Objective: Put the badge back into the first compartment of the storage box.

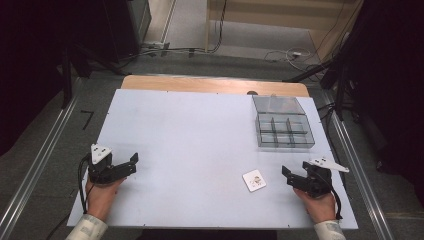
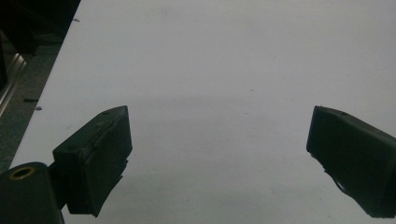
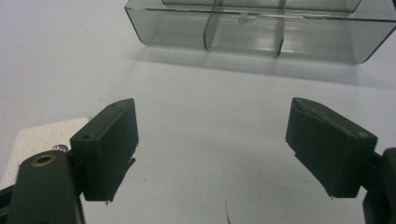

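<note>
A clear grey compartment box (image 1: 283,123) with its lid swung back stands at the back right of the white table board (image 1: 190,130). A small white square card (image 1: 254,180) with a few tiny bits on it lies near the front, just left of my right gripper (image 1: 288,176). That gripper is open and holds nothing. In the right gripper view its jaws (image 3: 211,109) stand wide apart, facing the box (image 3: 252,32), with the card (image 3: 42,135) beside the left jaw. My left gripper (image 1: 133,164) rests open at the front left, over bare board (image 2: 218,135).
The board's left edge (image 2: 51,88) drops to a grey floor with metal rails. Cables and dark stands lie beyond the table's far wooden edge (image 1: 215,85). A hand holds each gripper at the near edge.
</note>
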`<state>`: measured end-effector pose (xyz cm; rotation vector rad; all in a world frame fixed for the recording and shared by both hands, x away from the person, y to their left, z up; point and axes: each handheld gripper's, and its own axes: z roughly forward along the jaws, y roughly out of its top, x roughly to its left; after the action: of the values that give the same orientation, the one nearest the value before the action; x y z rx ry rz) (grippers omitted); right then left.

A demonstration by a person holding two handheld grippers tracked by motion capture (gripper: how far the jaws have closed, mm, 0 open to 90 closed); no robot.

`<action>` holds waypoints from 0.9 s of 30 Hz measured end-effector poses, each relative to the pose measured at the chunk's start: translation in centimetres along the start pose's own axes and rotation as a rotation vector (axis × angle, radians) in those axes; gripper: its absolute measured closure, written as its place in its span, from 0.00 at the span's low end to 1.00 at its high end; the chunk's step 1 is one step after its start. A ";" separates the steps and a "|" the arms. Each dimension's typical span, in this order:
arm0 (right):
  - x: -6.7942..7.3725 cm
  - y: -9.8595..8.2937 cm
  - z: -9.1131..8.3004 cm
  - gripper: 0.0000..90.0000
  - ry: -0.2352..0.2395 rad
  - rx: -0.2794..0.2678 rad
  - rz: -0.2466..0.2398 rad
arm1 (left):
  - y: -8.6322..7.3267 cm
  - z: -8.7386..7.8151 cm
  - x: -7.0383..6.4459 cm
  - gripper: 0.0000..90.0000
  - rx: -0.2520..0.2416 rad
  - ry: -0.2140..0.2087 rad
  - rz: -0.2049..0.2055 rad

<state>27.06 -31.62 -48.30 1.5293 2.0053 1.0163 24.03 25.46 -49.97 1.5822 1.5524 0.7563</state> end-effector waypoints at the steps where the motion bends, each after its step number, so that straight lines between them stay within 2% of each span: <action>1: 0.1 0.0 0.0 0.17 0.002 0.000 0.002 | 0.0 0.0 0.0 0.08 0.000 0.000 0.000; 12: 1.1 0.0 0.3 0.17 0.022 0.014 -0.003 | 0.0 0.0 0.0 0.08 -0.001 -0.002 0.000; 27: 2.1 -0.2 1.0 0.17 0.043 0.032 -0.036 | 0.0 0.0 0.0 0.08 0.000 -0.002 0.000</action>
<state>27.01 -29.34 -48.87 1.4936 2.0803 1.0157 24.04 25.43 -49.96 1.5828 1.5508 0.7547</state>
